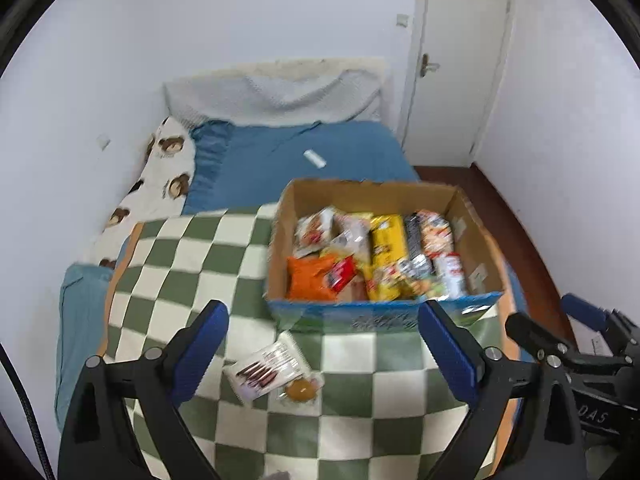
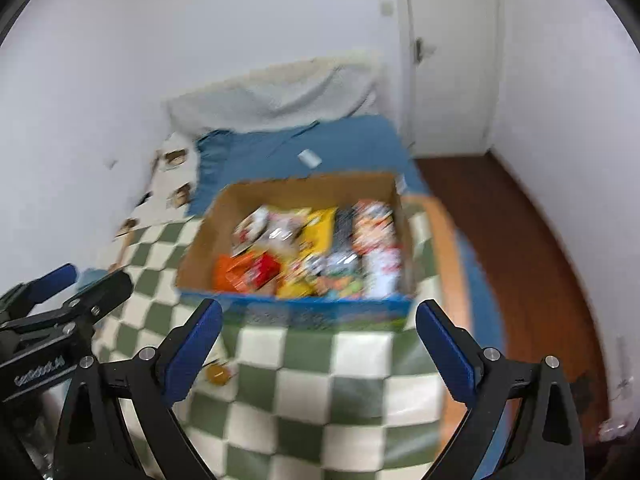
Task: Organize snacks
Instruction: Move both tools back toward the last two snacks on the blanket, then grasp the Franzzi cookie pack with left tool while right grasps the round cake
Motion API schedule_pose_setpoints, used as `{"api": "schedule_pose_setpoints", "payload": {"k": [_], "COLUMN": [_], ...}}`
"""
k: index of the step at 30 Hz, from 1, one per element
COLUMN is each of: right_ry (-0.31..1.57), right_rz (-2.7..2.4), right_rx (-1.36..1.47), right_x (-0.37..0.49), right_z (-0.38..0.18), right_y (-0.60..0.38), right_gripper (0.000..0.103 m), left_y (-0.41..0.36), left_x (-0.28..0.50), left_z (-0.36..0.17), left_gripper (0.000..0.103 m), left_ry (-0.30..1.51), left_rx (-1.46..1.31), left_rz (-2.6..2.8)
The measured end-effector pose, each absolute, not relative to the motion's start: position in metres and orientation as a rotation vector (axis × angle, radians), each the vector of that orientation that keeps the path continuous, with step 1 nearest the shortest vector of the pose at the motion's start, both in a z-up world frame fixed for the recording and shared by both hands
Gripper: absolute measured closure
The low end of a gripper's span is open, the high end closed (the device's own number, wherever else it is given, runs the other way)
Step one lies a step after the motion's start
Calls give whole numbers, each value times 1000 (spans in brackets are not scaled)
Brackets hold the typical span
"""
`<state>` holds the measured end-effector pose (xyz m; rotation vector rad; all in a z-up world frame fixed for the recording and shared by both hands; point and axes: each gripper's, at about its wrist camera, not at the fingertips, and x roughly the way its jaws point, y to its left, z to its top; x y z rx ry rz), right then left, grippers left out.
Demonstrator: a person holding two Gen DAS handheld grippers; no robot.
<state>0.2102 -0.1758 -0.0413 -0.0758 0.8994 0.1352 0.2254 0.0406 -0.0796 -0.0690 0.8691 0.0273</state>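
Note:
A cardboard box (image 1: 476, 236) with a blue front stands on a green-and-white checkered blanket (image 1: 192, 264) on the bed. It holds several snack packets, among them an orange one (image 1: 310, 276) and a yellow one (image 1: 386, 256). A clear packet of dark sticks (image 1: 266, 368) and a small round brown snack (image 1: 301, 390) lie on the blanket in front of the box. My left gripper (image 1: 323, 320) is open and empty above these two. My right gripper (image 2: 319, 322) is open and empty before the box (image 2: 212, 232); the round snack (image 2: 218, 374) shows by its left finger. The right view is blurred.
The bed has a blue sheet (image 1: 280, 152), a bear-print cover (image 1: 168, 184) at the left and a grey pillow (image 1: 276, 96) by the wall. A small white object (image 1: 315, 159) lies on the sheet. A white door (image 1: 456, 60) and brown floor (image 2: 520, 248) are to the right.

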Motion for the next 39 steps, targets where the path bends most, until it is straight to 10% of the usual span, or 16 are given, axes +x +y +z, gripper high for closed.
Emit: {"api": "schedule_pose_setpoints", "payload": {"k": [5, 9, 25, 28, 39], "right_ry": [1057, 1210, 1431, 1445, 1443], "right_rz": [245, 336, 253, 249, 316], "right_rx": [-12, 37, 55, 48, 216], "right_x": [215, 223, 225, 222, 248], "right_z": [-109, -179, -301, -308, -338], "right_y": [-160, -139, -119, -115, -83], "right_gripper": [5, 41, 42, 42, 42], "left_y": [82, 116, 52, 62, 196], "left_x": [220, 217, 292, 294, 235], "left_z": [-131, -185, -326, -327, -331], "left_gripper": [4, 4, 12, 42, 45], "left_ry": [989, 1099, 1323, 1337, 1445], "left_rx": [-54, -38, 565, 450, -303], "left_rz": [132, 199, -262, -302, 111]}}
